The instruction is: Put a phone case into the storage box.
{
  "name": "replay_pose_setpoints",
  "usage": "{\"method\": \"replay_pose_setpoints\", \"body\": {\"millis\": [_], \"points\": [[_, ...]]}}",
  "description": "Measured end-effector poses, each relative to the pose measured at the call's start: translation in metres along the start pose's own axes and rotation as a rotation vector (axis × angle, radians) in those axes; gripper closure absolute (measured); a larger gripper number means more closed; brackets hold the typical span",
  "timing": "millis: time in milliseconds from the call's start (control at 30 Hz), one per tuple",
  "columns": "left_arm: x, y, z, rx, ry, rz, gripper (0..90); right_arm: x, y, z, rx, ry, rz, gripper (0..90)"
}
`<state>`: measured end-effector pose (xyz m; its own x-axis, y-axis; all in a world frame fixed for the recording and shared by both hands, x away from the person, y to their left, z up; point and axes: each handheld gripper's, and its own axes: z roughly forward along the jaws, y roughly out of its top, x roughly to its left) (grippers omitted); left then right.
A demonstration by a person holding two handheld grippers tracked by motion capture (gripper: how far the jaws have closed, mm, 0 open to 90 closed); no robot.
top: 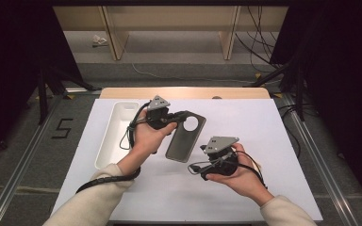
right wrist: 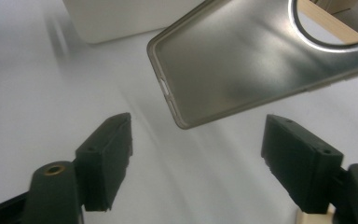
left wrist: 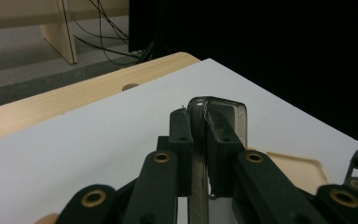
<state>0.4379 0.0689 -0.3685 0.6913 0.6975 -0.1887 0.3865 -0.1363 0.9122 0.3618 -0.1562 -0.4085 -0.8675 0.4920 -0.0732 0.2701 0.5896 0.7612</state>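
The phone case [top: 185,136] is held by its upper edge in the left gripper [top: 181,115], whose jaws are clamped tight on it; the case is seen above the white table [top: 245,141], just right of the white tray [top: 118,132]. In the left gripper view, most of the phone case [left wrist: 223,116] is hidden behind the jaws. The right gripper [right wrist: 198,158] is seen spread wide with nothing between its jaws, just below the case's lower corner [right wrist: 242,70]; the case is cut off there, and the tray is blurred.
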Motion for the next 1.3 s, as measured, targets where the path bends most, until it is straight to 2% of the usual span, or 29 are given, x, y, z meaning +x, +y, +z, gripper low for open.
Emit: {"method": "replay_pose_setpoints", "body": {"millis": [200, 467, 867, 1300], "points": [[0.004, 0.001, -0.008, -0.033, -0.002, 0.008, 81.6, -0.003, -0.005, -0.004, -0.036, -0.026, 0.025, 17.5], [0.013, 0.0, -0.018, -0.042, 0.012, 0.036, 81.6, -0.005, -0.011, -0.006, -0.063, -0.051, 0.02, 16.5], [0.019, 0.001, -0.03, -0.093, 0.005, 0.038, 81.6, -0.01, -0.014, -0.009, -0.09, -0.071, 0.057, 16.6], [0.028, 0.002, -0.041, -0.115, 0.01, 0.031, 81.6, -0.014, -0.016, -0.013, -0.107, -0.099, 0.085, 16.4]]}}
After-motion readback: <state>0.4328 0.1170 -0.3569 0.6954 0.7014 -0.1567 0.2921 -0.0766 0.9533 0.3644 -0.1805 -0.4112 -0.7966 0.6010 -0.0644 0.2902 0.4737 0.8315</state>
